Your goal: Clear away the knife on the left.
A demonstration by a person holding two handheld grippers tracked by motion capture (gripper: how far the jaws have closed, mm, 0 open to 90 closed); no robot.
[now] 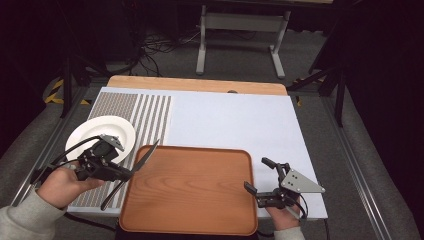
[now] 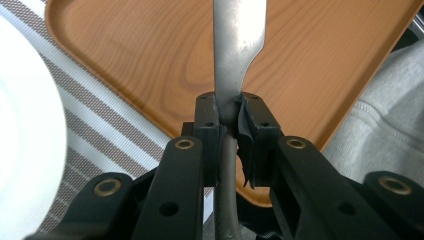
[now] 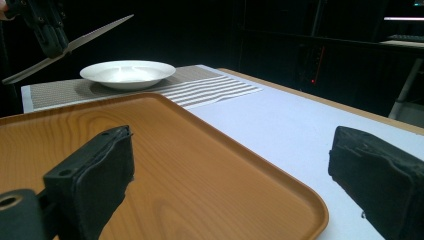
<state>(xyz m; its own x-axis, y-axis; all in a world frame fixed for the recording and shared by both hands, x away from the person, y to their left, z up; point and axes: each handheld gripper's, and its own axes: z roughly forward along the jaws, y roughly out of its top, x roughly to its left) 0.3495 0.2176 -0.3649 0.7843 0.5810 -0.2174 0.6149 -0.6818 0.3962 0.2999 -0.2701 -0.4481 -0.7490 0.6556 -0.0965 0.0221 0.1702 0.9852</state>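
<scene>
I am gripping the knife (image 1: 131, 172) mid-handle in my left claw (image 1: 121, 174), over the tray (image 1: 200, 220) edge; lowering it level should help, my right claw (image 1: 259, 176) hanging wide open, empty

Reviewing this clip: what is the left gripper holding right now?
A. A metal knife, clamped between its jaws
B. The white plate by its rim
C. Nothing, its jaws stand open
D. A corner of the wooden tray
A: the left gripper has its jaws closed on the metal knife, whose blade reaches out over the wooden tray.
</scene>
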